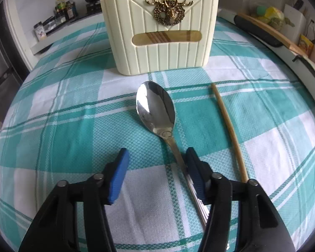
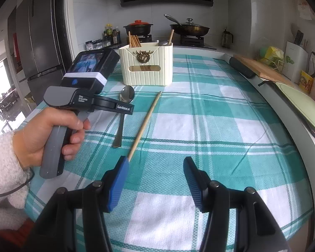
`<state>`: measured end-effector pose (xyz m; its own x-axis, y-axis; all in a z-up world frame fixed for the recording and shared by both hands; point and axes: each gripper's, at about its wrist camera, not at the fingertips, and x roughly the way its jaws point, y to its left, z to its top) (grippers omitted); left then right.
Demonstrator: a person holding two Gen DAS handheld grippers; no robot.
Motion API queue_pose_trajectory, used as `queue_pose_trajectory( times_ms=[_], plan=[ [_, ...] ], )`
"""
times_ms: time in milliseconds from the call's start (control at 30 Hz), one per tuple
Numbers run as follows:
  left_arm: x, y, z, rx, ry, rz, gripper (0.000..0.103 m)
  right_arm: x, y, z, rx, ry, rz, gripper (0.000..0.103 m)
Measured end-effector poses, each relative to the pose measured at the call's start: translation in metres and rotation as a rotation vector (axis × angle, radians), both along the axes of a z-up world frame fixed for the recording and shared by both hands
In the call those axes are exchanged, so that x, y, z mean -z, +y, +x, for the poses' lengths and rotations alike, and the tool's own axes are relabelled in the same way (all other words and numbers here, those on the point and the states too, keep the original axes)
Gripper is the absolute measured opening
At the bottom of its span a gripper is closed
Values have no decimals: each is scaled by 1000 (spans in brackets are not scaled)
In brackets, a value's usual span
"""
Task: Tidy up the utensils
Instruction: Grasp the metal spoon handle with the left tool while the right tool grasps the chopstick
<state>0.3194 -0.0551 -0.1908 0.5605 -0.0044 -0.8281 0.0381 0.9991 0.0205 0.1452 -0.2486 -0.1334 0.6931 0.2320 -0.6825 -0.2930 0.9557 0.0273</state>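
Note:
A steel spoon (image 1: pixel 156 107) lies on the checked cloth, bowl toward the cream utensil holder (image 1: pixel 159 33). Its handle runs under my left gripper's right finger. My left gripper (image 1: pixel 157 157) is open just above the handle. A single wooden chopstick (image 1: pixel 229 126) lies to the right of the spoon. In the right wrist view the holder (image 2: pixel 146 65) has several chopsticks and a spoon in it; the spoon (image 2: pixel 124 105) and chopstick (image 2: pixel 145 126) lie before it. My right gripper (image 2: pixel 156 168) is open and empty, near the chopstick's near end.
The left hand-held gripper body (image 2: pixel 88 96) hovers over the spoon. A cutting board (image 2: pixel 262 69) and a pale green tray (image 2: pixel 300 105) sit at the right table edge. A stove with pots (image 2: pixel 189 29) stands behind the table.

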Motion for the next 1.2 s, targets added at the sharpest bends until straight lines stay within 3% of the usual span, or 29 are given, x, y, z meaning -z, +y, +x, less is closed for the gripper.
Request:
queue_pose_trajectory(
  times_ms=[67,333,567,633,700,767,933,1133,1200],
  plan=[
    [-1,-2,-5,15,-12,10,10,2,-3,3,12,10,7,55],
    [-1,30,-46,-11,-6,-8,5,6,-5,2,20,16,3,55],
    [-6,86,-98,-87,57,-134,7,13,-7,10,35,51,-10,55],
    [-9,94,-103,-78,75,-159,19,10,-4,17,26,60,-4,55],
    [-15,100,-101,-60,77,-172,70,5,0,25,9,77,2,55],
    [-22,105,-96,-41,44,-159,81,2,7,36,-18,108,11,55],
    [-20,97,-64,48,72,-86,82,3,25,73,-47,209,39,55],
    [-2,82,-44,43,73,70,85,15,56,124,-58,302,23,55],
    [2,82,-42,34,70,82,86,24,67,141,-60,325,-16,55]
  ],
)
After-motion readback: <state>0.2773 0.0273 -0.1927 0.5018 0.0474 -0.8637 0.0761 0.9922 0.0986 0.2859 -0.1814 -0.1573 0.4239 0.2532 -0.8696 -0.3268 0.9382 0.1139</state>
